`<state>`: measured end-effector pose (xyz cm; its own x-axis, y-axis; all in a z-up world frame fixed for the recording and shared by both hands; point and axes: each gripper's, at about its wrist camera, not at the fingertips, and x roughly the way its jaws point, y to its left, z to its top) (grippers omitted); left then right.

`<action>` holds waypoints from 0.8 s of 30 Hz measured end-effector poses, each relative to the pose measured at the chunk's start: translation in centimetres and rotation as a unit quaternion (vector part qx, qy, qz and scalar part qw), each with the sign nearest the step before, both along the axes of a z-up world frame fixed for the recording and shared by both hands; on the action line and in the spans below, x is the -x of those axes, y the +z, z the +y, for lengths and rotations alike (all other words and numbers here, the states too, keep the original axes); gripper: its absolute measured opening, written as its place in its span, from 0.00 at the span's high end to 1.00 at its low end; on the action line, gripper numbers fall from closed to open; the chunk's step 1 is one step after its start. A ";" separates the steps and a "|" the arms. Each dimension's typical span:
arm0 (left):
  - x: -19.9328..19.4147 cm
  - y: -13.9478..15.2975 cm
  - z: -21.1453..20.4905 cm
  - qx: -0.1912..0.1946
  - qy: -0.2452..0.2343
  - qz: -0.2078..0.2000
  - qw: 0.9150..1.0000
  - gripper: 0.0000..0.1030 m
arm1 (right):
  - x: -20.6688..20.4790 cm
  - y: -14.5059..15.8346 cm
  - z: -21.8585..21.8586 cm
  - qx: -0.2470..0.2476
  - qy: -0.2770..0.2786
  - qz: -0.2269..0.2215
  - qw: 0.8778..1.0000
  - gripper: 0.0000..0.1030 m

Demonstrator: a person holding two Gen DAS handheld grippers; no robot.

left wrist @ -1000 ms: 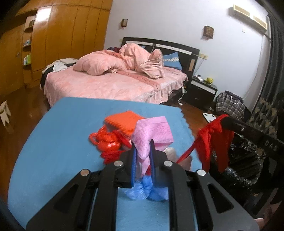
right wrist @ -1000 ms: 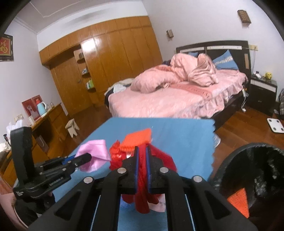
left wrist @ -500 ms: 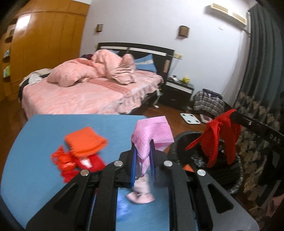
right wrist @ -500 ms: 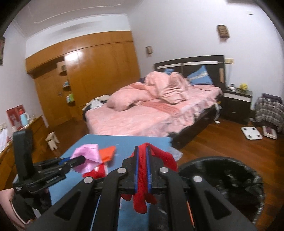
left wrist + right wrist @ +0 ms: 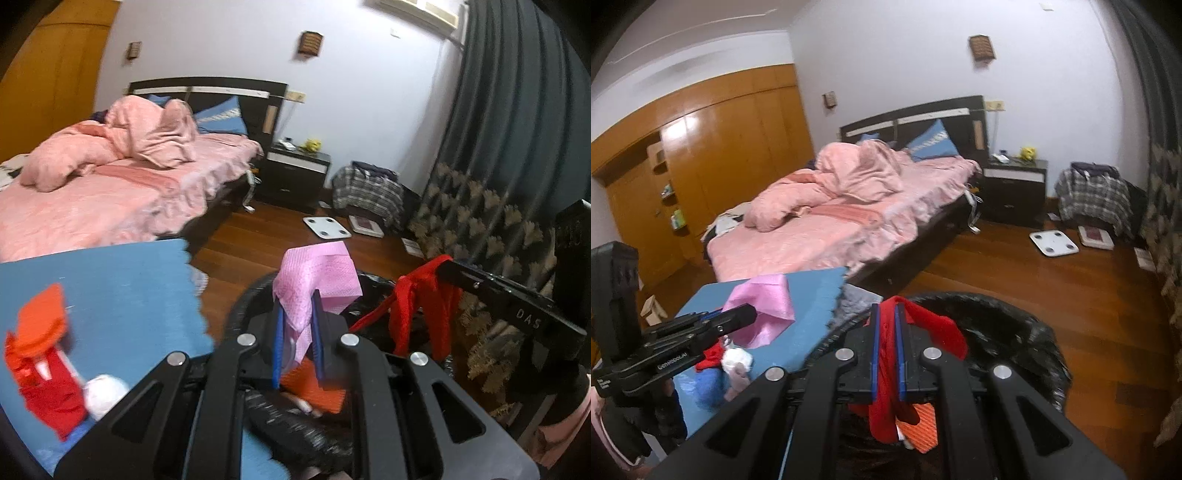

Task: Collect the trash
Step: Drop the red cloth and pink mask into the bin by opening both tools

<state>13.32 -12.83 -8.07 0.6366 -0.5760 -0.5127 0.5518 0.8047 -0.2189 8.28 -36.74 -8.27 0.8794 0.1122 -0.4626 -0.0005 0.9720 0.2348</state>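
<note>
We find the left hand-held gripper (image 5: 297, 325) clamped on a pink cloth (image 5: 317, 277) above the black bin (image 5: 1015, 332). The right hand-held gripper (image 5: 886, 347) is clamped on a red cloth (image 5: 886, 406) over the same bin. Red scraps (image 5: 44, 369) lie on the blue counter (image 5: 122, 288).

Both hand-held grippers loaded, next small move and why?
Probably open the right hand-held gripper: its red scrap already hangs over the black-lined bin, where an orange piece lies. The left hand-held gripper, with its pink sheet, looks barely past the rim.

Left gripper (image 5: 297, 325) and right gripper (image 5: 886, 347) both clamped.
</note>
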 end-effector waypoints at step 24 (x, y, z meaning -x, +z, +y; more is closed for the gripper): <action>0.3 -0.2 4.0 -0.024 0.058 -0.026 0.998 0.16 | 1.4 -1.6 -1.2 -0.011 -0.063 -0.007 0.998 0.07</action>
<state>13.02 -8.83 -8.23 0.7241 -0.4730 -0.5020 0.4644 0.8725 -0.1522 6.89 -37.97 -9.88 0.8939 0.0108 -0.4481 0.1169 0.9595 0.2563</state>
